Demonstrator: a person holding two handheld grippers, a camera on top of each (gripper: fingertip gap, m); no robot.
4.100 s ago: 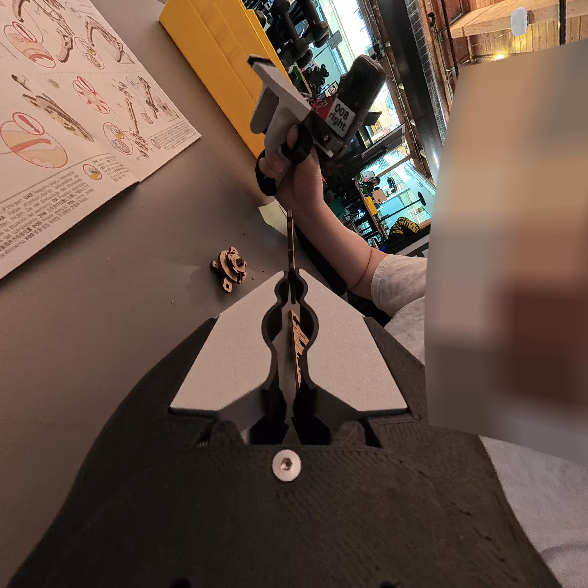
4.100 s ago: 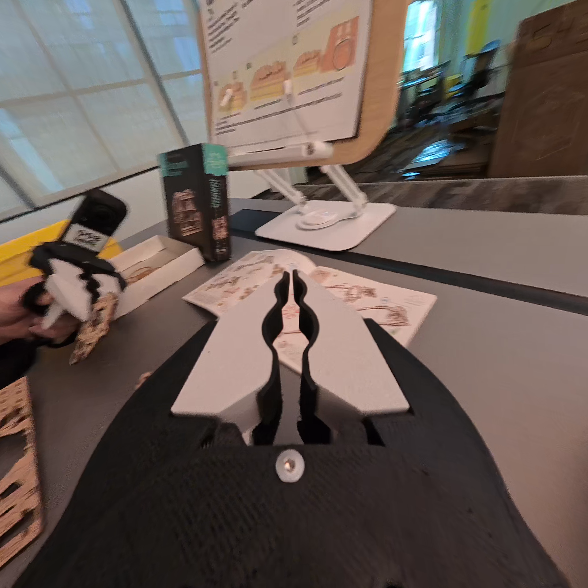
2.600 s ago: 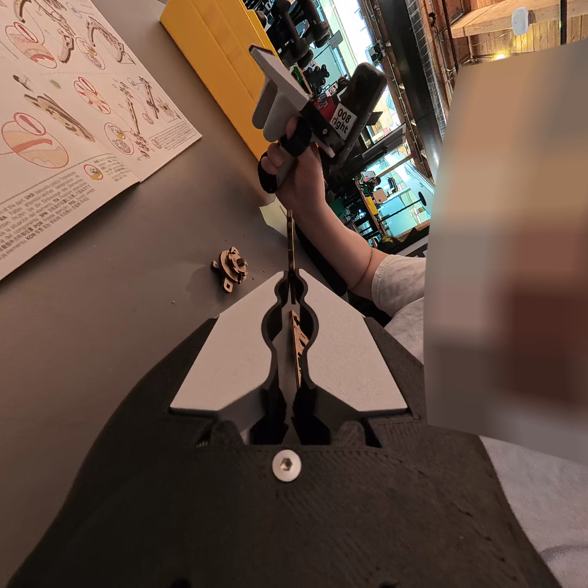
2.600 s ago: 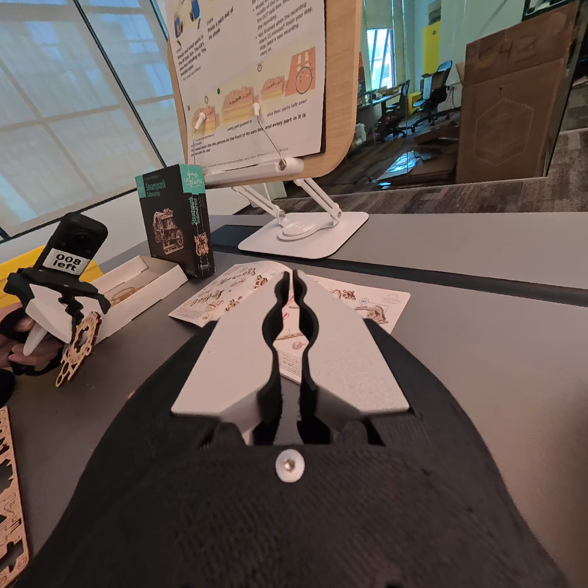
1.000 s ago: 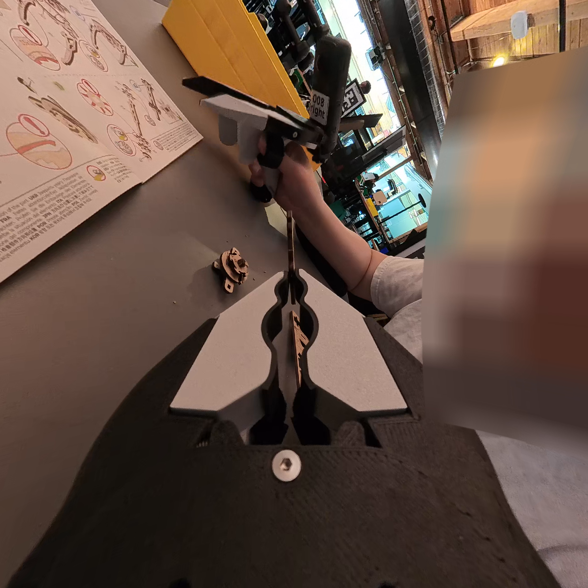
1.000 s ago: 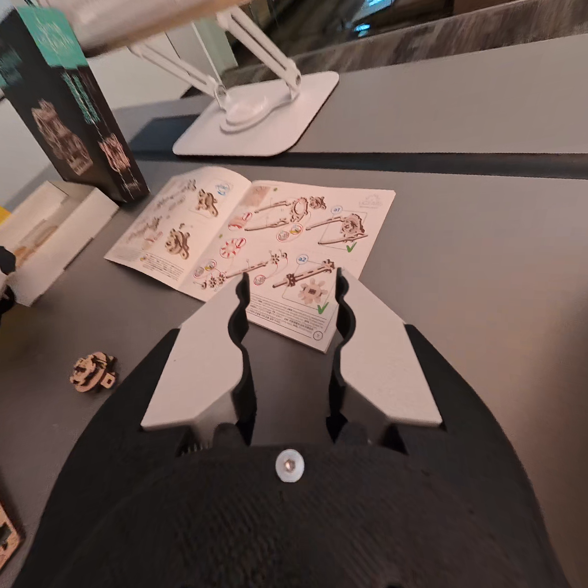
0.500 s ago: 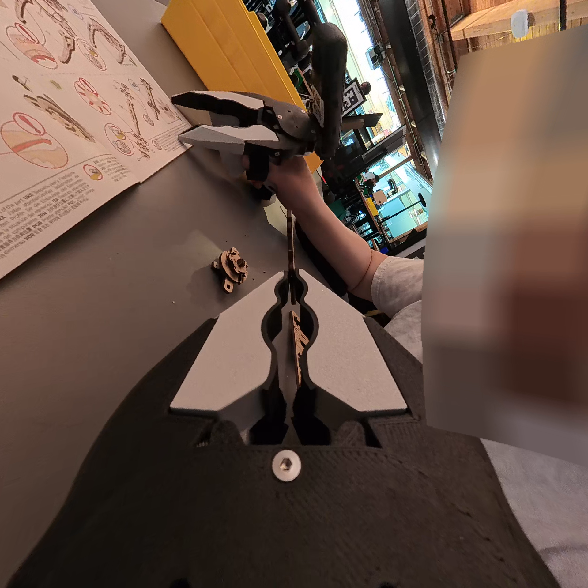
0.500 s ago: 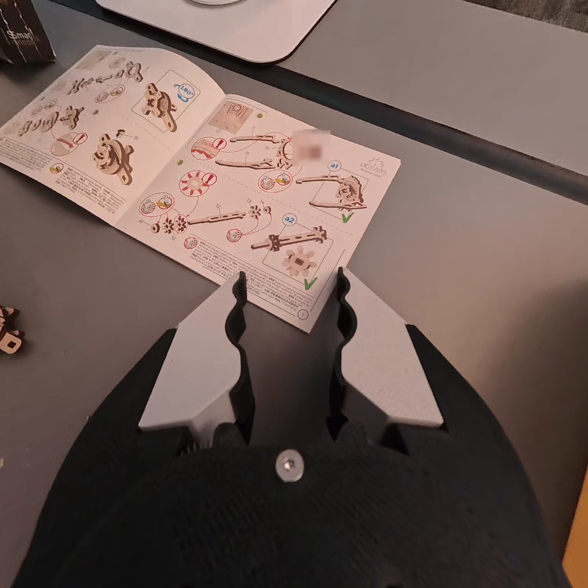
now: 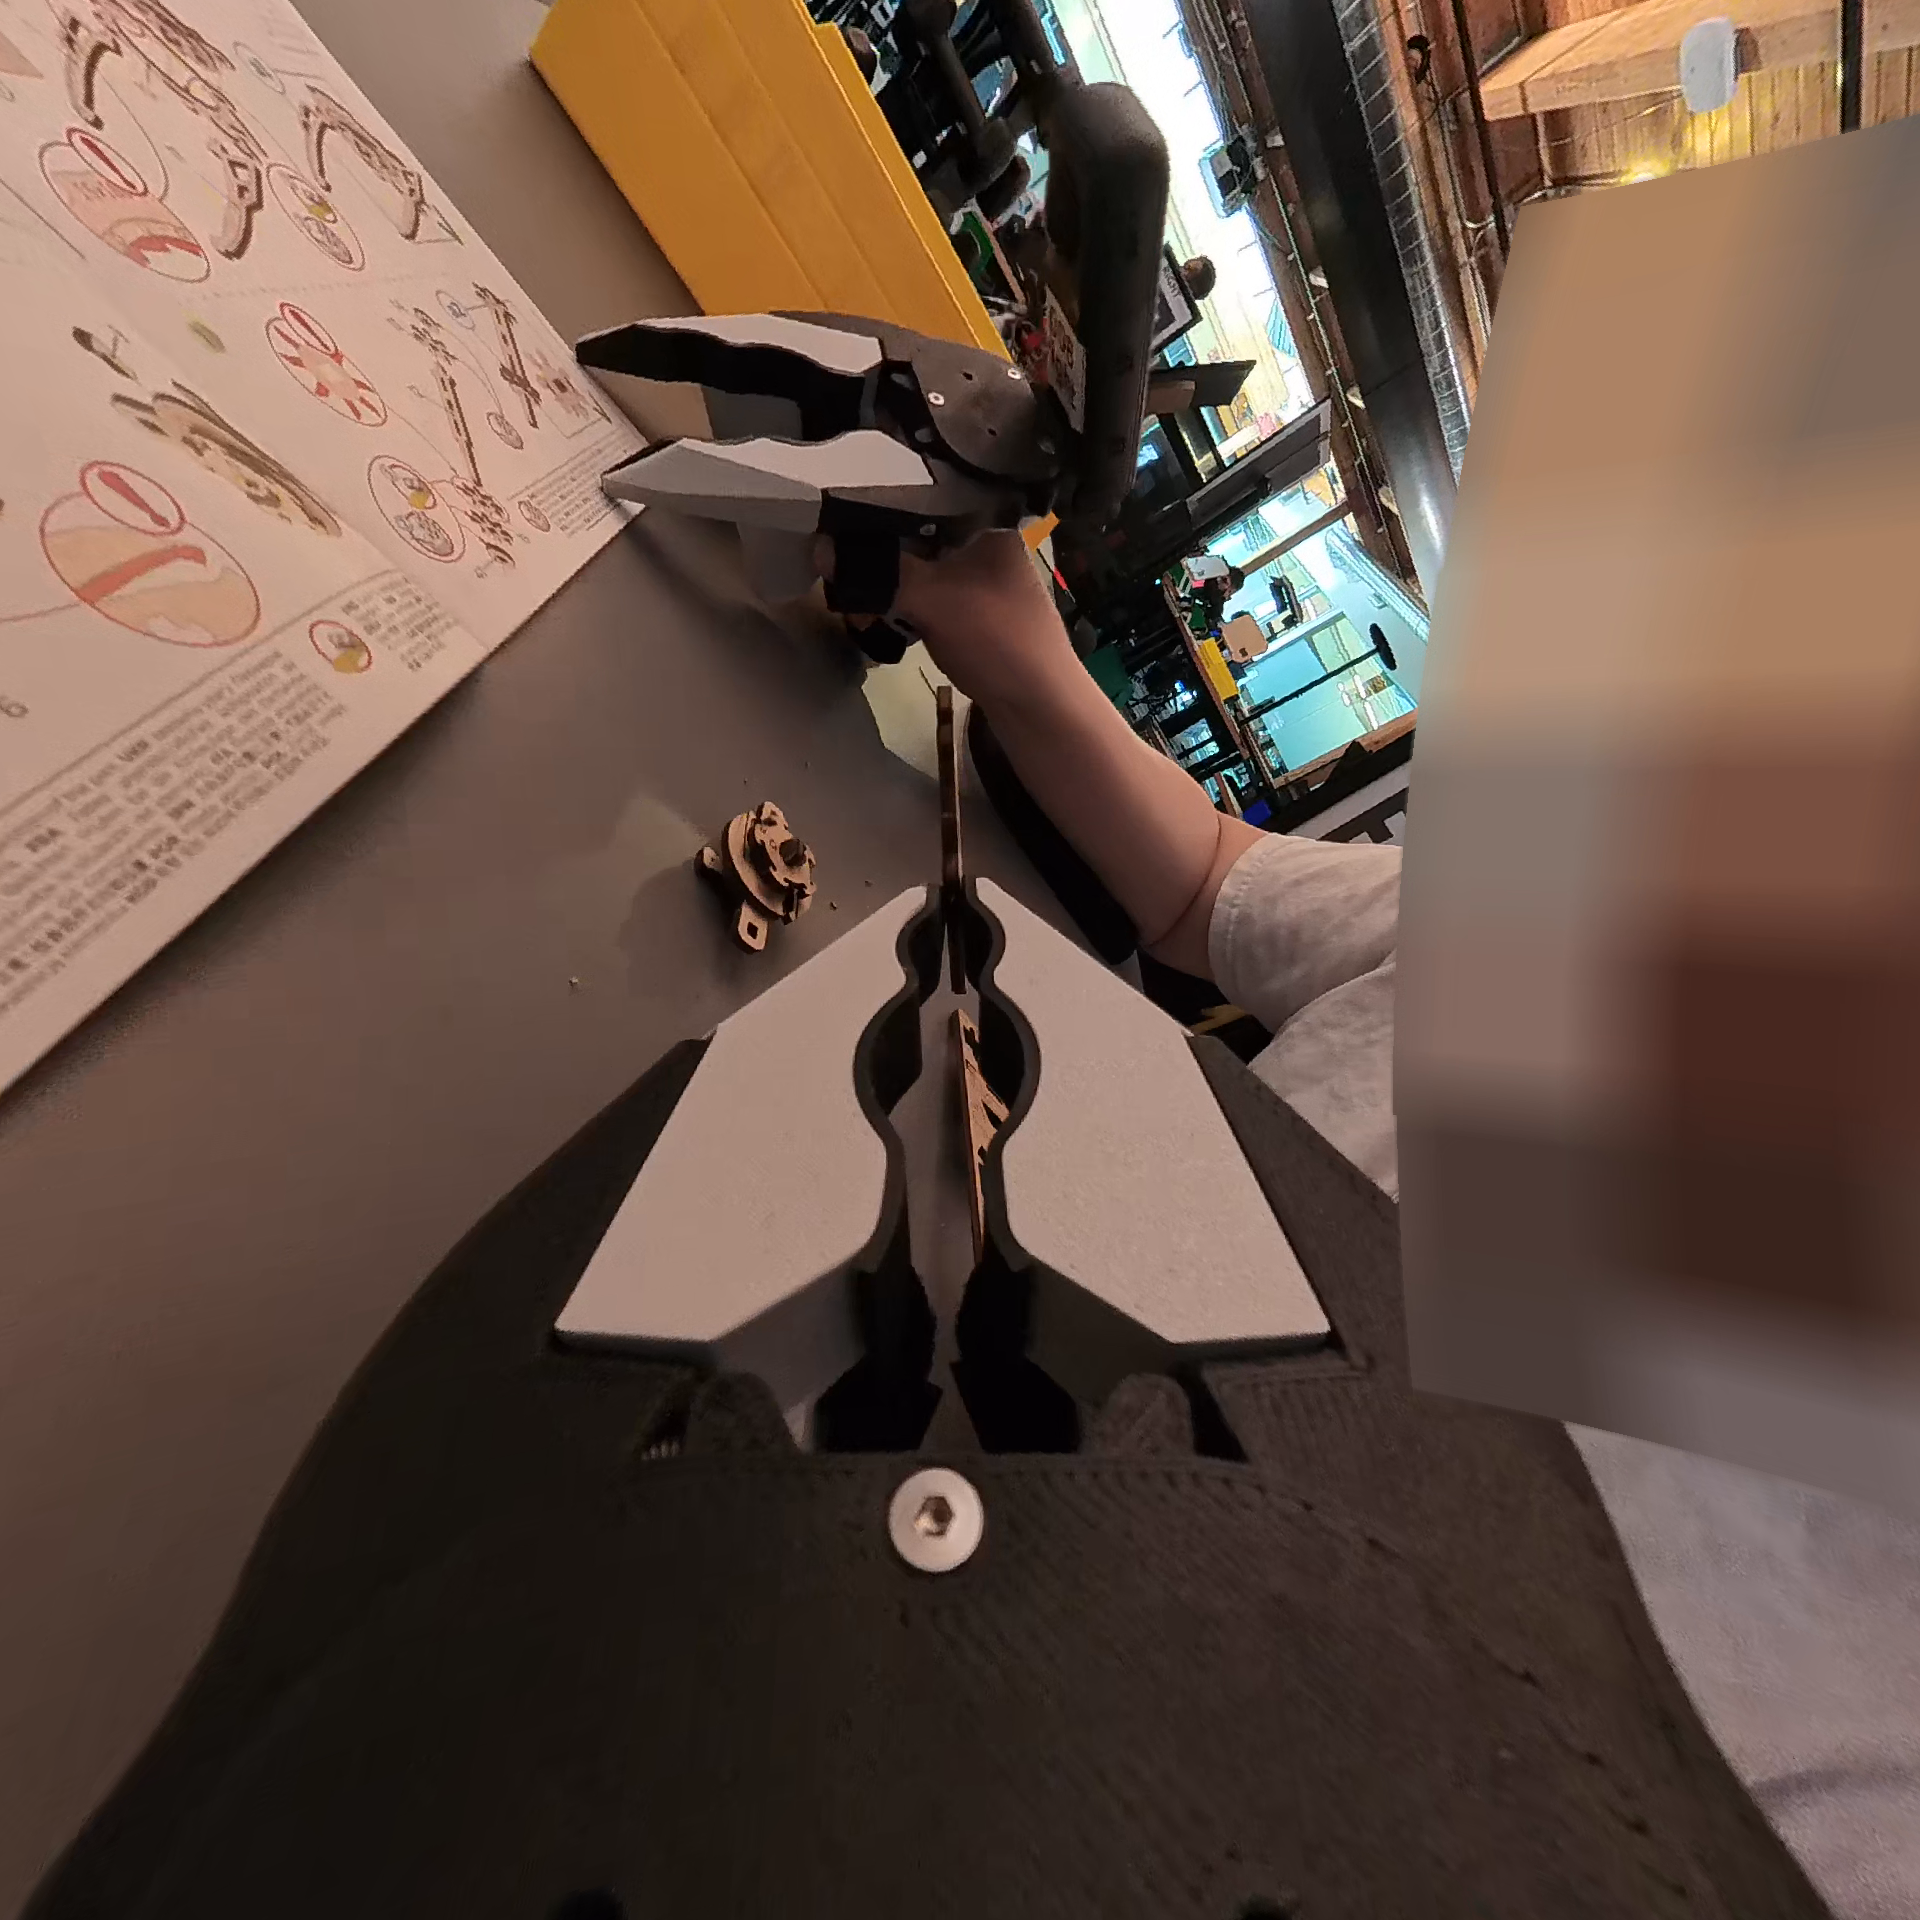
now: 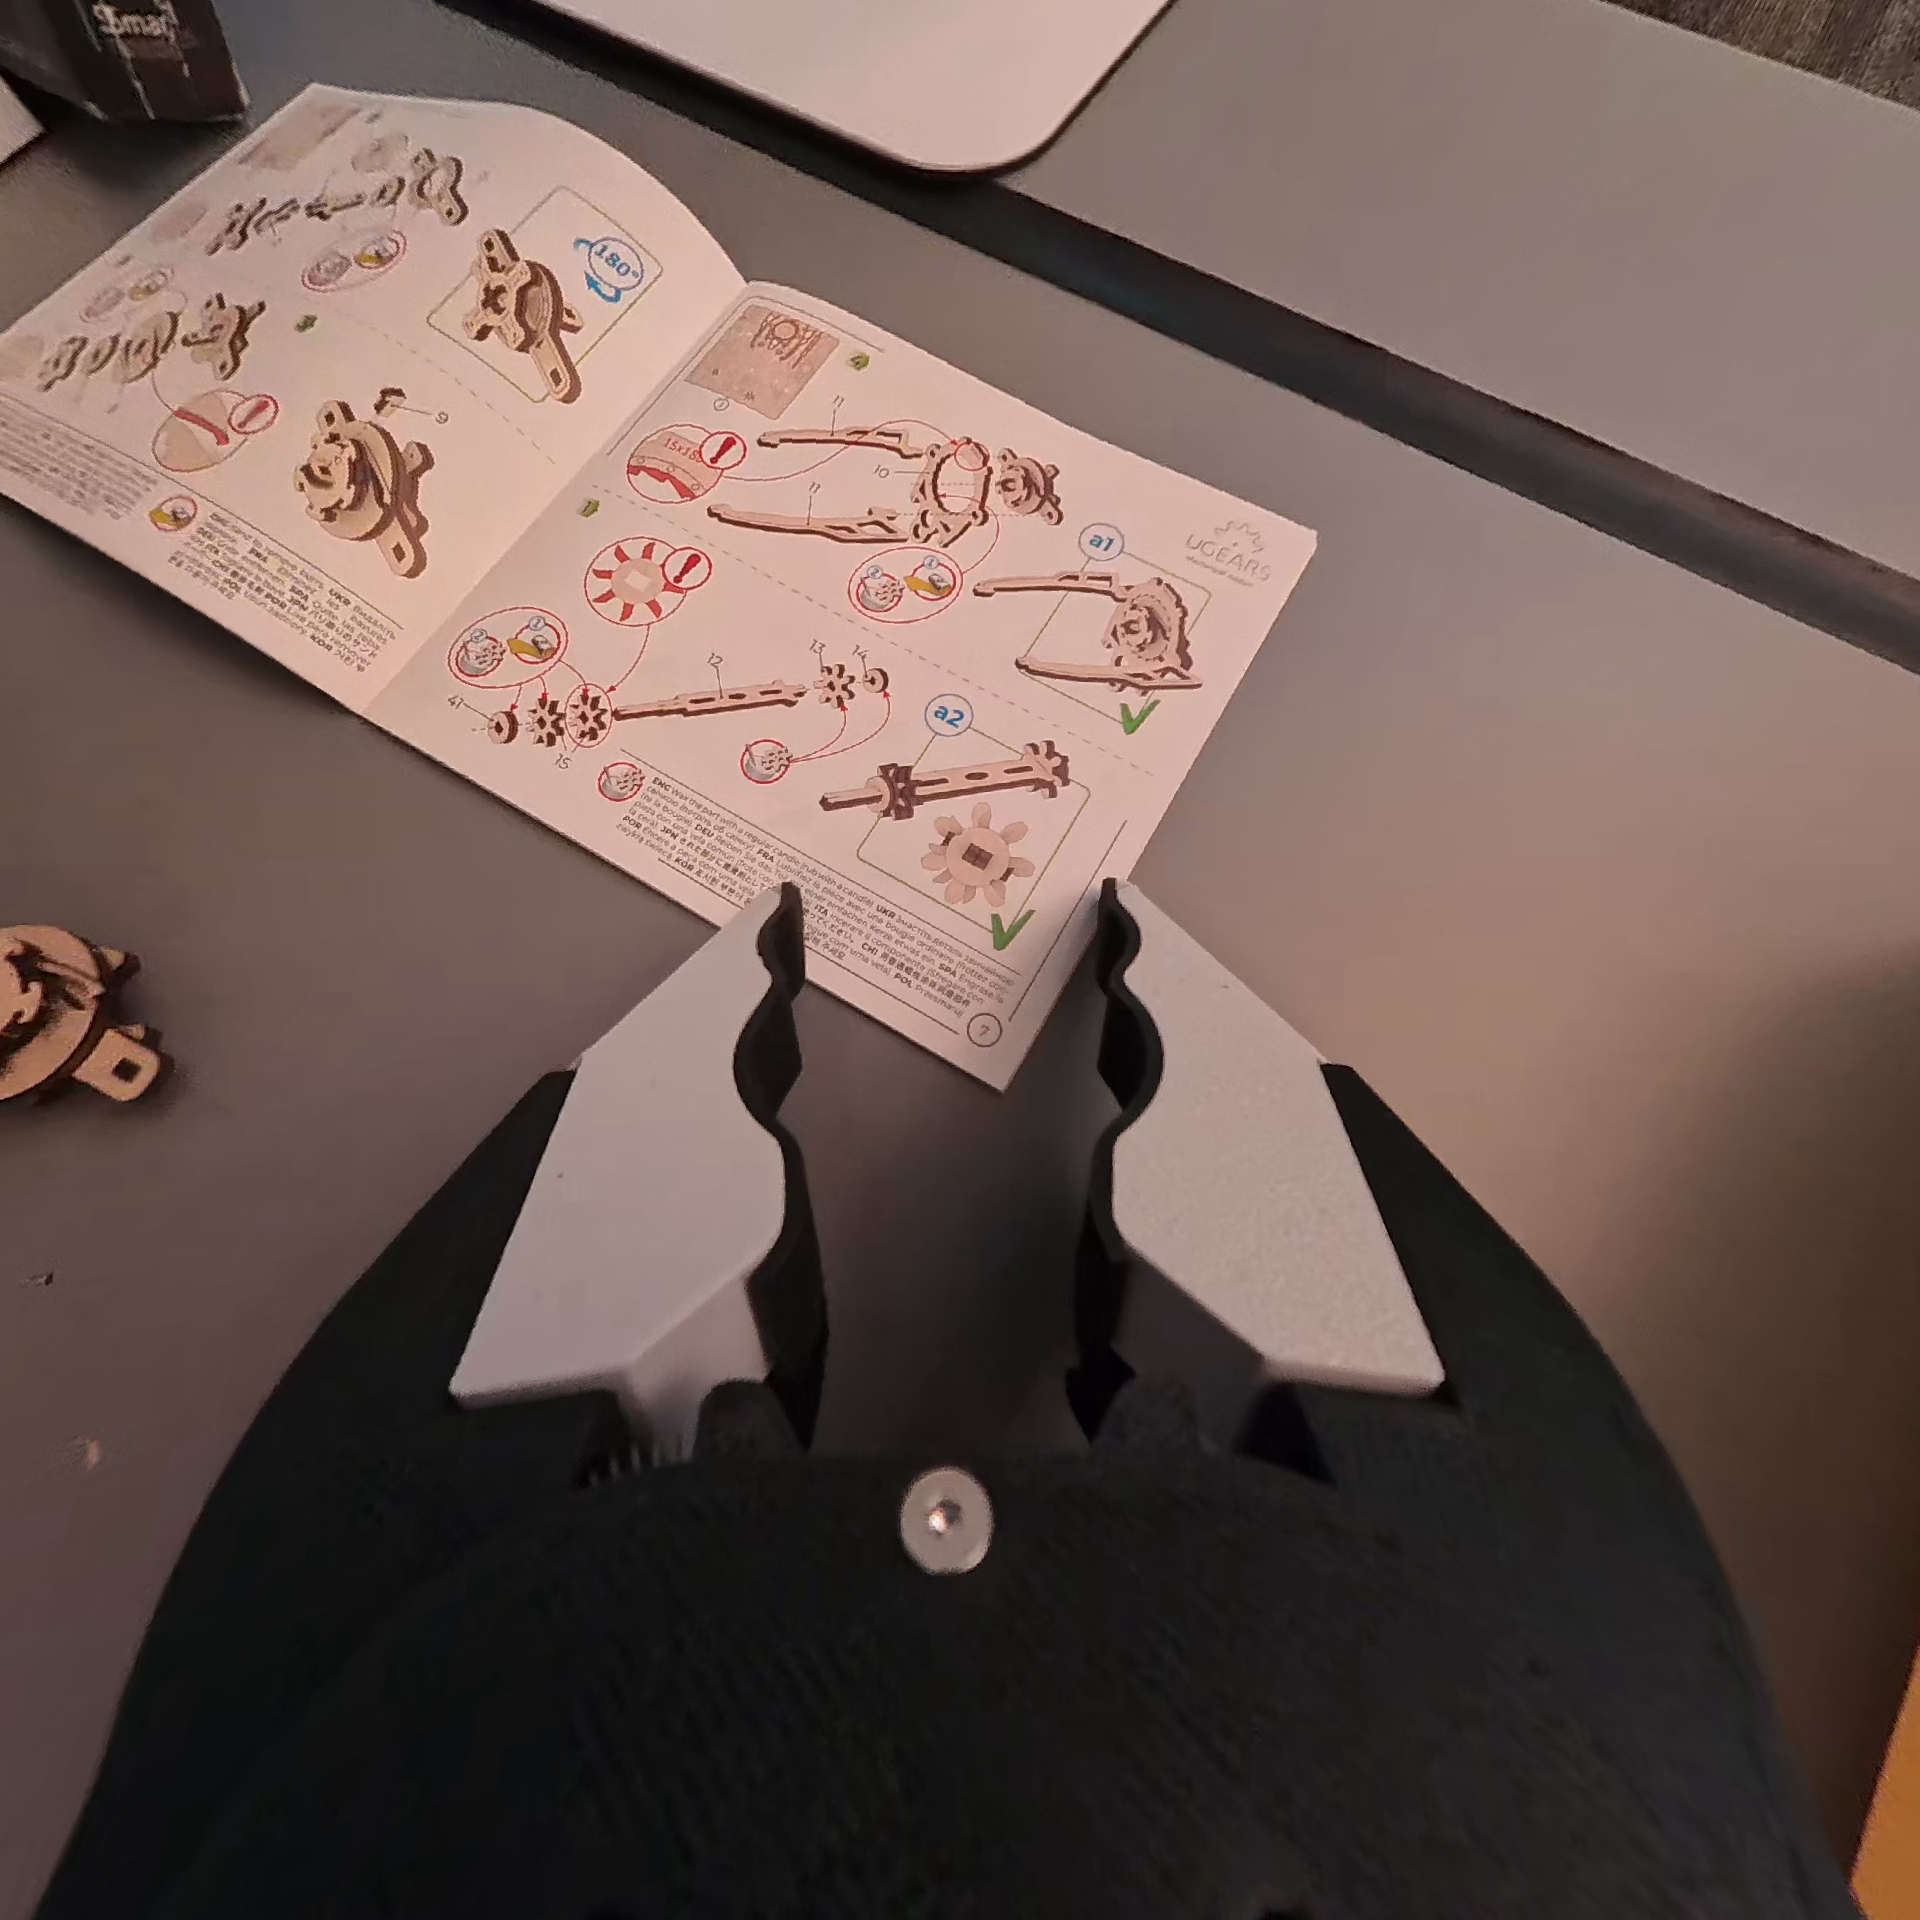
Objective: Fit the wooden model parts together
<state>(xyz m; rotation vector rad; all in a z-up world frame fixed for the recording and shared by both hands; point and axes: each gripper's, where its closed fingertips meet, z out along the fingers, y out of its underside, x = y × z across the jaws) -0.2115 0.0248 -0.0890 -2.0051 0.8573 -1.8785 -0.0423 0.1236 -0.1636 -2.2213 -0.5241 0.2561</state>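
My left gripper (image 9: 948,902) is shut on a thin flat wooden model part (image 9: 945,790), held edge-on above the grey table; the part sticks out past the fingertips. A small round wooden assembly (image 9: 761,871) lies on the table just left of my left fingertips; it also shows at the left edge of the right wrist view (image 10: 62,1013). My right gripper (image 10: 948,902) is open and empty, low over the near corner of the open instruction booklet (image 10: 727,540). The left wrist view shows my right gripper (image 9: 608,421) farther off, with its jaws apart by the booklet (image 9: 208,436).
A yellow box (image 9: 748,166) stands behind the right gripper. A white stand base (image 10: 883,73) and a dark box (image 10: 125,52) sit beyond the booklet. A person's forearm (image 9: 1081,727) and sleeve are at the right. Across from one pair of fingers to the other is roughly 20 centimetres.
My right gripper has opened, swung from the stand down towards the booklet, and dropped lower over its near corner. My left gripper and its wooden part have stayed still.
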